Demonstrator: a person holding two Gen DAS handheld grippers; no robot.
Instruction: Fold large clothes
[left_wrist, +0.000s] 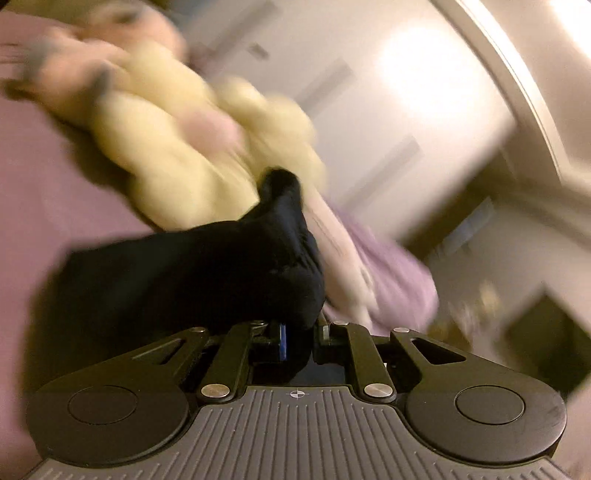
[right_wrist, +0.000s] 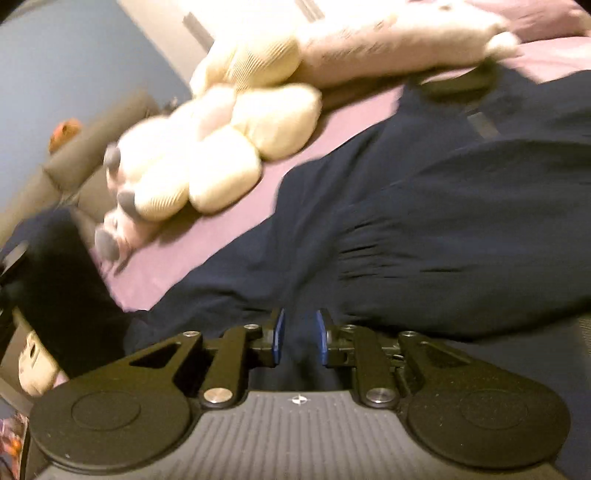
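both tongs are gripping the dark navy garment, left tongs pinching a bunched end, right tongs narrow on an edge, its long axis running up-right across the purple bed beside the plush toy.

A dark navy garment is seen spread over a pink bedsheet. A fold of it is clamped between the blue pads of the right gripper. A cream and pink plush toy, somewhat blurred, is laid just beyond the cloth, seemingly touching its far edge.
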